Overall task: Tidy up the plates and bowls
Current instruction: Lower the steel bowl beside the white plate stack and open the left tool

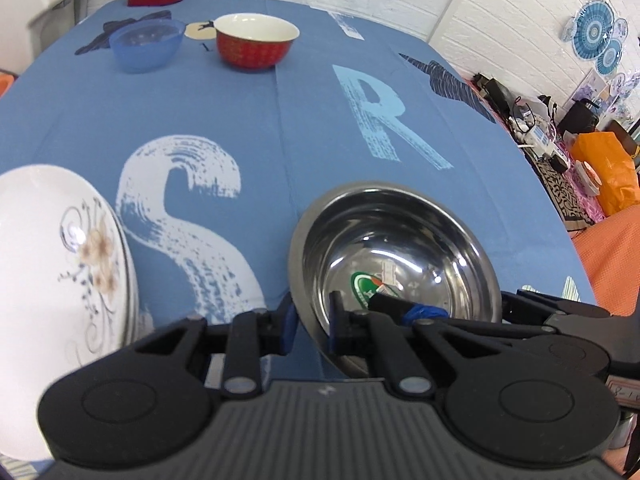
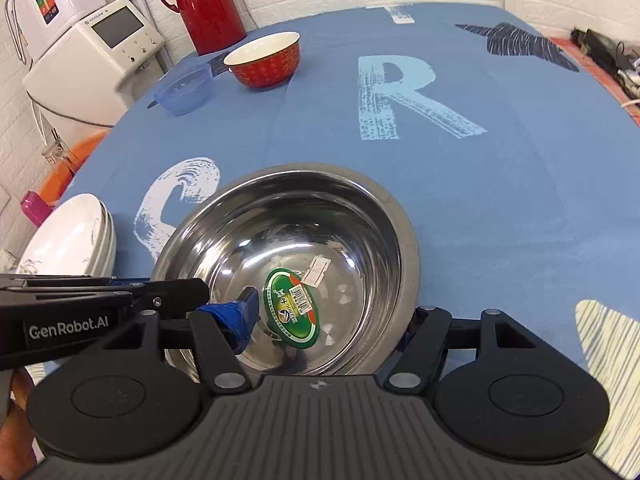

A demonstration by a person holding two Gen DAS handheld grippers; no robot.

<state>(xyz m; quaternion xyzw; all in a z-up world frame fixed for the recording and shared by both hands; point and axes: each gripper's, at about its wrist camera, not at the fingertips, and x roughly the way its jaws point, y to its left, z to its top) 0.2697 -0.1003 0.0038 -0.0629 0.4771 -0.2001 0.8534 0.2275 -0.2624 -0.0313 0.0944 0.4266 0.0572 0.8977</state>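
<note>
Black left gripper, blue finger pads, white "GenRobot.AI" lettering, ribbed grey housing, matching black right gripper

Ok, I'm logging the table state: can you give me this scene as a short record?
near bowl: steel bowl, green label inside
left gripper: jaws straddle the bowl's rim, grip unclear
right gripper: jaws open wide at the bowl
far bowls: red bowl, blue plastic bowl
plates: white plate stack, left of steel bowl

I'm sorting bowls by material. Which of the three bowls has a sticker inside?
The steel bowl, nearest both grippers: a green oval label lies on its bottom. The red bowl and blue plastic bowl show none.
</note>
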